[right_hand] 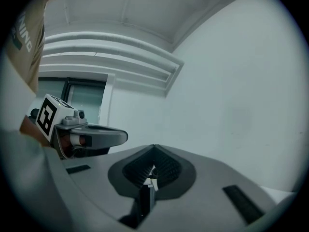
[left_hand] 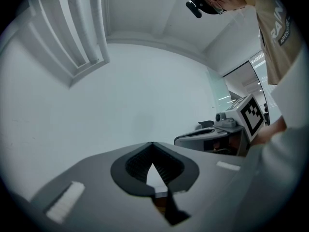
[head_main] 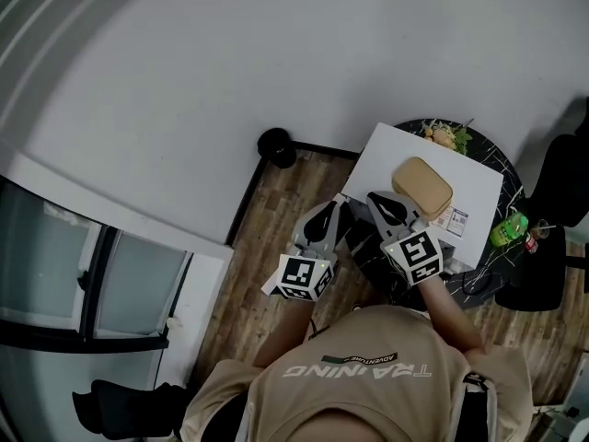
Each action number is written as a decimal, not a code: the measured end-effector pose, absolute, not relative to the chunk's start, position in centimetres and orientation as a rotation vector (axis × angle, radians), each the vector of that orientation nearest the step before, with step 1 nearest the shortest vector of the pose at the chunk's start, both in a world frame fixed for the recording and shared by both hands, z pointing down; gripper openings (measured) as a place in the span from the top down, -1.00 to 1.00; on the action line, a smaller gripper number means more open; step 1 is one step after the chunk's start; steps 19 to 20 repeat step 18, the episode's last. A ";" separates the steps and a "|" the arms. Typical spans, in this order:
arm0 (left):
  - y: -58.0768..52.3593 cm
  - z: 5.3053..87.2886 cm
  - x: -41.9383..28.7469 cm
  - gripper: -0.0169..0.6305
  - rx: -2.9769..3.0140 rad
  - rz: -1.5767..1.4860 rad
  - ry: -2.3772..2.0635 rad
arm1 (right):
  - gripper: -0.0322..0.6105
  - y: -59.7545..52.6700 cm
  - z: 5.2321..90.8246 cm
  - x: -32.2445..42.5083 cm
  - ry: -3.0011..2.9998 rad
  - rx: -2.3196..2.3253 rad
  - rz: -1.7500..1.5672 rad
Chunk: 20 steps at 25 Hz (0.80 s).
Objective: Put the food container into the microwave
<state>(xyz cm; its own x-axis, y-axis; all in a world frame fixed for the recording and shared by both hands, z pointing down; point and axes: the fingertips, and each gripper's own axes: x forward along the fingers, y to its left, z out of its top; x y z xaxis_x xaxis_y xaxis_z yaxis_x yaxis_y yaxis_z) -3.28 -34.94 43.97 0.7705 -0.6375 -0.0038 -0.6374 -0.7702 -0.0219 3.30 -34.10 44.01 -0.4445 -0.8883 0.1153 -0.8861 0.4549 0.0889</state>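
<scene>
In the head view, the tan rounded food container [head_main: 422,188] lies on the white counter [head_main: 386,155], just beyond the left tool [head_main: 328,210] and right tool [head_main: 376,197]. In the left gripper view, the left tool's jaws are together, empty, facing a white wall [left_hand: 145,95]. In the right gripper view, the right tool's jaws are likewise together on nothing.

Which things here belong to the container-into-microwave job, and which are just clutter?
Job: tan rounded-rectangle food container; white box under it, possibly the microwave; left claw, right claw, both shut, empty.
Lying about: green plastic bottle; plate of salad; black round object.
</scene>
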 end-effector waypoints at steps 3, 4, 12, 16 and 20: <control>-34.2 44.5 -3.6 0.94 -2.938 -0.013 1.075 | 0.87 -33.7 44.3 2.8 -2.566 1.544 -0.026; -34.0 44.7 -3.7 0.94 -2.942 -0.014 1.082 | 0.87 -33.6 44.4 2.7 -2.569 1.537 -0.025; -33.3 44.8 -3.7 0.94 -2.944 0.008 1.122 | 0.87 -33.4 44.6 2.7 -2.580 1.497 -0.024; -33.5 44.7 -3.5 0.94 -2.940 0.000 1.121 | 0.87 -33.8 44.7 2.9 -2.564 1.494 -0.039; -33.7 44.7 -3.2 0.94 -2.939 -0.006 1.116 | 0.87 -33.9 44.7 3.0 -2.556 1.490 -0.042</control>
